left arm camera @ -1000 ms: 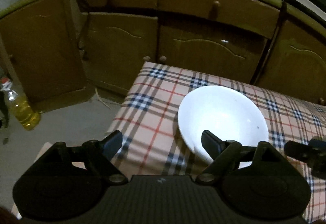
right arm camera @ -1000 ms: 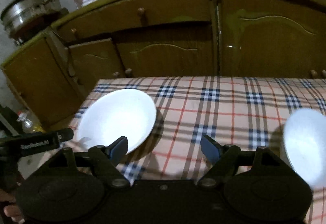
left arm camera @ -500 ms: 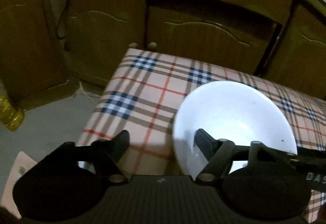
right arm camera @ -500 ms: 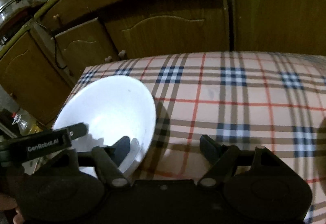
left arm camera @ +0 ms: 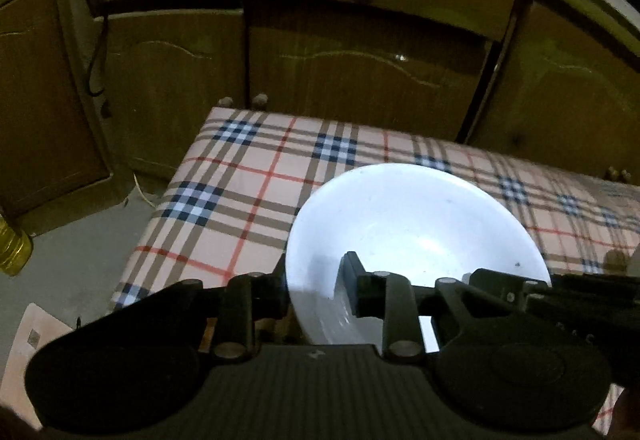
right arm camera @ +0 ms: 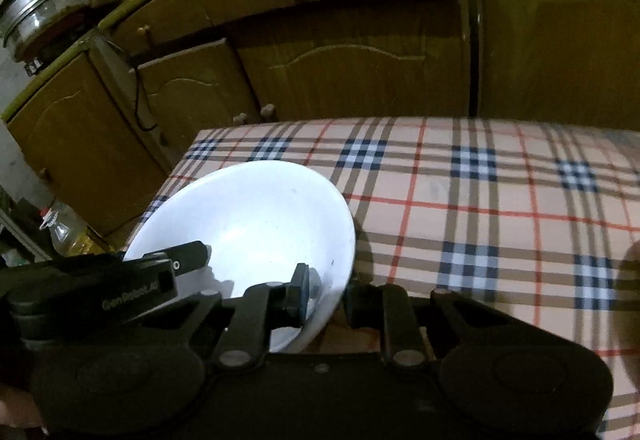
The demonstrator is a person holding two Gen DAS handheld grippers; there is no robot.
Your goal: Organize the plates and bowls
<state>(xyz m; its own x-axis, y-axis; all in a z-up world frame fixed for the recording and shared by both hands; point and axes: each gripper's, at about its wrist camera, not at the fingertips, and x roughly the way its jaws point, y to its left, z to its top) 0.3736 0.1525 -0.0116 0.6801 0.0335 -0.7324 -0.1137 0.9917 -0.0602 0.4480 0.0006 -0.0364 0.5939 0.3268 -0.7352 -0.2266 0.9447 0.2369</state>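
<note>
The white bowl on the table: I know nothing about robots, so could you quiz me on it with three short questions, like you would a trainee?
1. True or false: the bowl rests on a plain white tablecloth.
2. Pick one. The bowl's rim sits between the fingers of: A) neither gripper, B) only the left gripper, C) both the left gripper and the right gripper.
3. Fill in: the finger of the left gripper that reaches inside the bowl is its ____ finger.

Key: 1. False, the tablecloth is checked in beige, red and blue. 2. C. 3. right.
</note>
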